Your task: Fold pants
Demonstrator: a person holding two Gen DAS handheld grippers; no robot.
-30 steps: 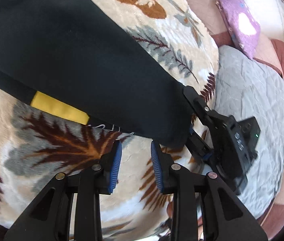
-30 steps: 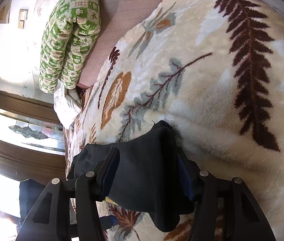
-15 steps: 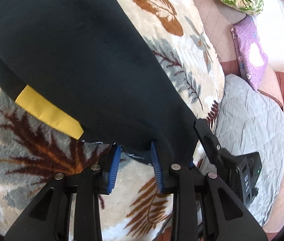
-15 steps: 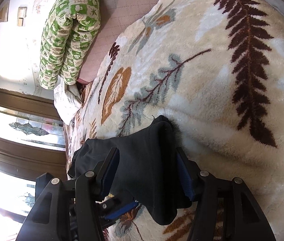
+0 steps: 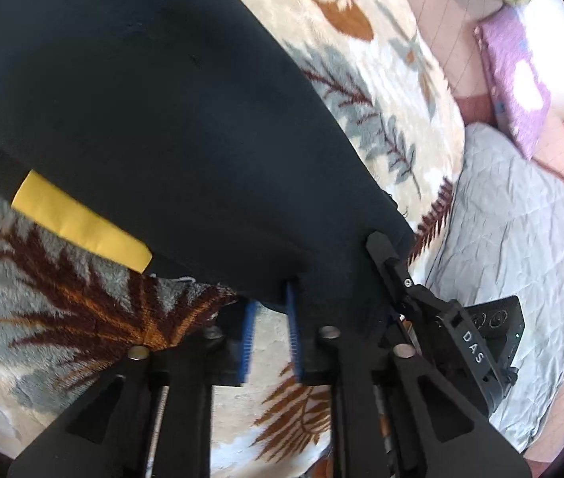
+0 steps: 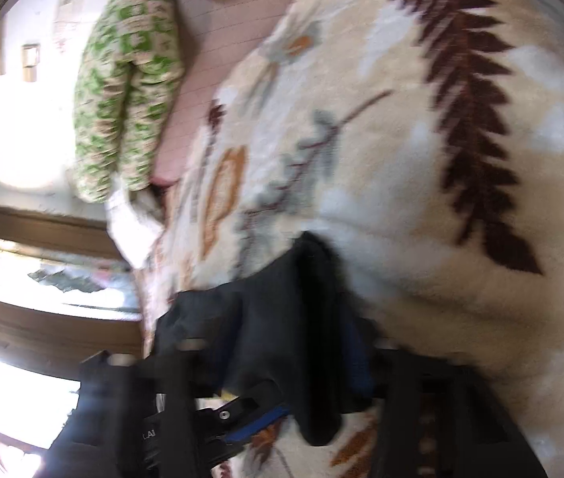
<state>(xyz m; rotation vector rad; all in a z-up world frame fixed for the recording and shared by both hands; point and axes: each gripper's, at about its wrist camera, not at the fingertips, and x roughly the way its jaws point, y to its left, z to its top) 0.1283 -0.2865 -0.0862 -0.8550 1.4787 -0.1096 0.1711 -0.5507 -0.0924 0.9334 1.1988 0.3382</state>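
Note:
The black pants (image 5: 154, 111) with a yellow patch (image 5: 79, 221) lie spread on the leaf-print blanket (image 5: 63, 318). My left gripper (image 5: 270, 306) sits at the pants' near edge; the cloth covers its blue fingertips and the jaws stand a little apart. My right gripper (image 6: 282, 342) holds a bunched corner of the pants (image 6: 282, 326) between its jaws, lifted off the blanket; this view is blurred. The right gripper also shows in the left wrist view (image 5: 441, 318), gripping the same edge just right of the left one.
A grey quilted cover (image 5: 520, 279) lies to the right of the blanket. A purple pillow (image 5: 516, 75) and a green patterned bundle (image 6: 126, 91) lie at the far end. A wooden window frame (image 6: 35, 318) is at the left.
My left gripper has moved forward under the pants' edge, and its jaws have narrowed. The right gripper has moved with the bunched cloth and its view is now blurred.

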